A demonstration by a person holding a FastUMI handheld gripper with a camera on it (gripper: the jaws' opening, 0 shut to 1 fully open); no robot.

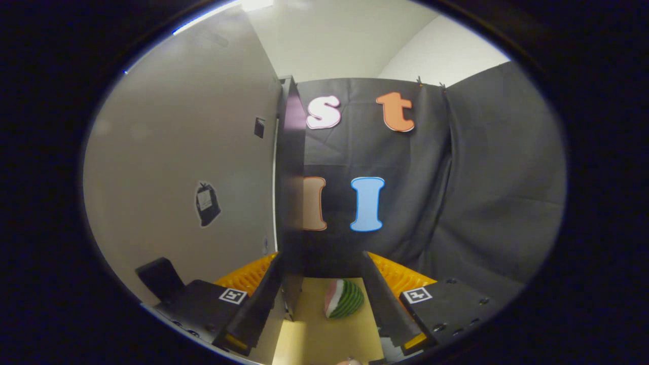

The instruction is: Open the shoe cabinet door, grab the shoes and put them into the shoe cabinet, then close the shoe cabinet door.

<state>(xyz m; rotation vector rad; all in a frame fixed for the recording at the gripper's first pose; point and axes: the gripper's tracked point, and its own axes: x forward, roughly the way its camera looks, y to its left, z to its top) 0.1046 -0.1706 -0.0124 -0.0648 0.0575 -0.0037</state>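
The tool (324,299) sits wide open, holding nothing, its fingers straddling the edge of the cabinet door (290,203) above the table (324,339), so closing off-center could probably let the door slip away.

No text could be read. The sticker (207,204) on the pale cabinet door (192,152) was too small to make out — and the square tags (232,295) on the claw's mounts carried only block patterns.
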